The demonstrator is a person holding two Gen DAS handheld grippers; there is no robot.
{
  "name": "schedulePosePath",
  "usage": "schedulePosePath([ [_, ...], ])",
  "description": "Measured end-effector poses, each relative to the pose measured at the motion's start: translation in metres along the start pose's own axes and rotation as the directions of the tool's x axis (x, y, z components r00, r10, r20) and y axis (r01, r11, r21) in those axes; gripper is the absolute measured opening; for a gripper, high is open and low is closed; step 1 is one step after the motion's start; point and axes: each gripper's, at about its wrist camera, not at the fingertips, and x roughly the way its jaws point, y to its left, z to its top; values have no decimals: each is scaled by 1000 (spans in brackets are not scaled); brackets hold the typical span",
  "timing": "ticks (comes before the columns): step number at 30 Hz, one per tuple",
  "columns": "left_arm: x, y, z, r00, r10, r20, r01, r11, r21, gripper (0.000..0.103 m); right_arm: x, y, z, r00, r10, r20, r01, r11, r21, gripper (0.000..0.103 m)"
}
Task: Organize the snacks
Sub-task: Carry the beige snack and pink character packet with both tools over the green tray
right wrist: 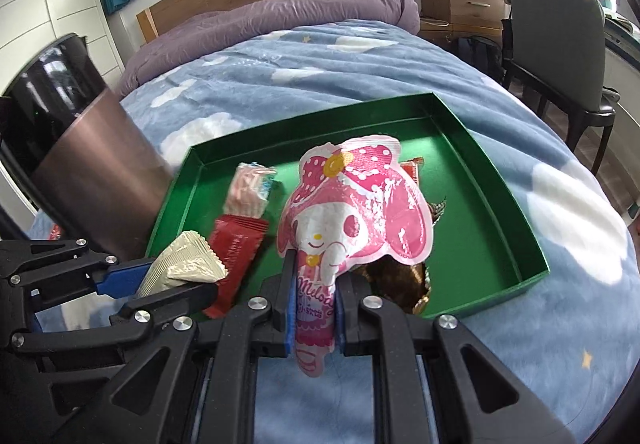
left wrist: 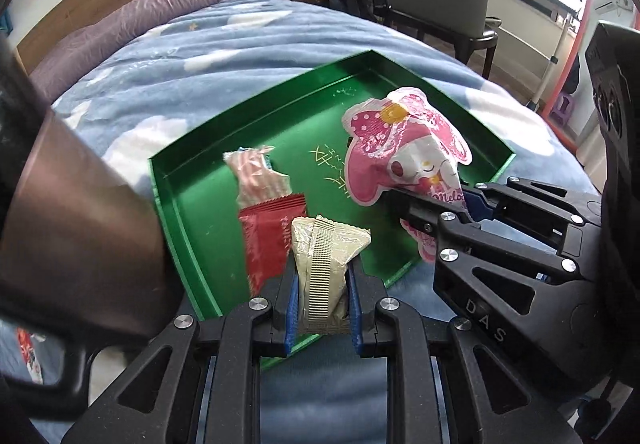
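Counting snacks: five in view, one of each kind listed below.
Tray: one green tray [right wrist: 500, 204], on the blue cloud blanket [right wrist: 360, 64], ahead of both grippers.
Cream packet: one [left wrist: 324, 268], clamped upright in the left gripper [left wrist: 322, 304], over the tray's near edge.
Pink rabbit packet: one [right wrist: 352, 204], clamped by its lower end in the right gripper [right wrist: 314, 308], above the tray.
Red packet: one [left wrist: 268, 236], lying in the tray just left of the left gripper's tips.
Striped pink packet: one [left wrist: 256, 176], in the tray beyond the red one.
Brown wrapper: one [right wrist: 400, 272], in the tray behind the rabbit packet, partly hidden.
Left gripper: jaws nearly closed, blue pads pressing the cream packet's sides.
Right gripper: jaws closed down flat on the rabbit packet.
Grippers: two, side by side, close but apart.
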Motion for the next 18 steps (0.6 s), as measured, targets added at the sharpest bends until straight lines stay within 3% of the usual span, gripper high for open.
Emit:
schedulePosePath([
  [9, 38, -13, 6, 999, -1, -42, 2, 1000, 22, 17, 17, -25, 4, 1000, -25, 5, 25, 1000, 1, 0],
  [18, 48, -9, 3, 999, 12, -53, -11, 1000, 19, 17, 20, -26, 2, 1000, -8, 12, 8, 1000, -20, 0],
])
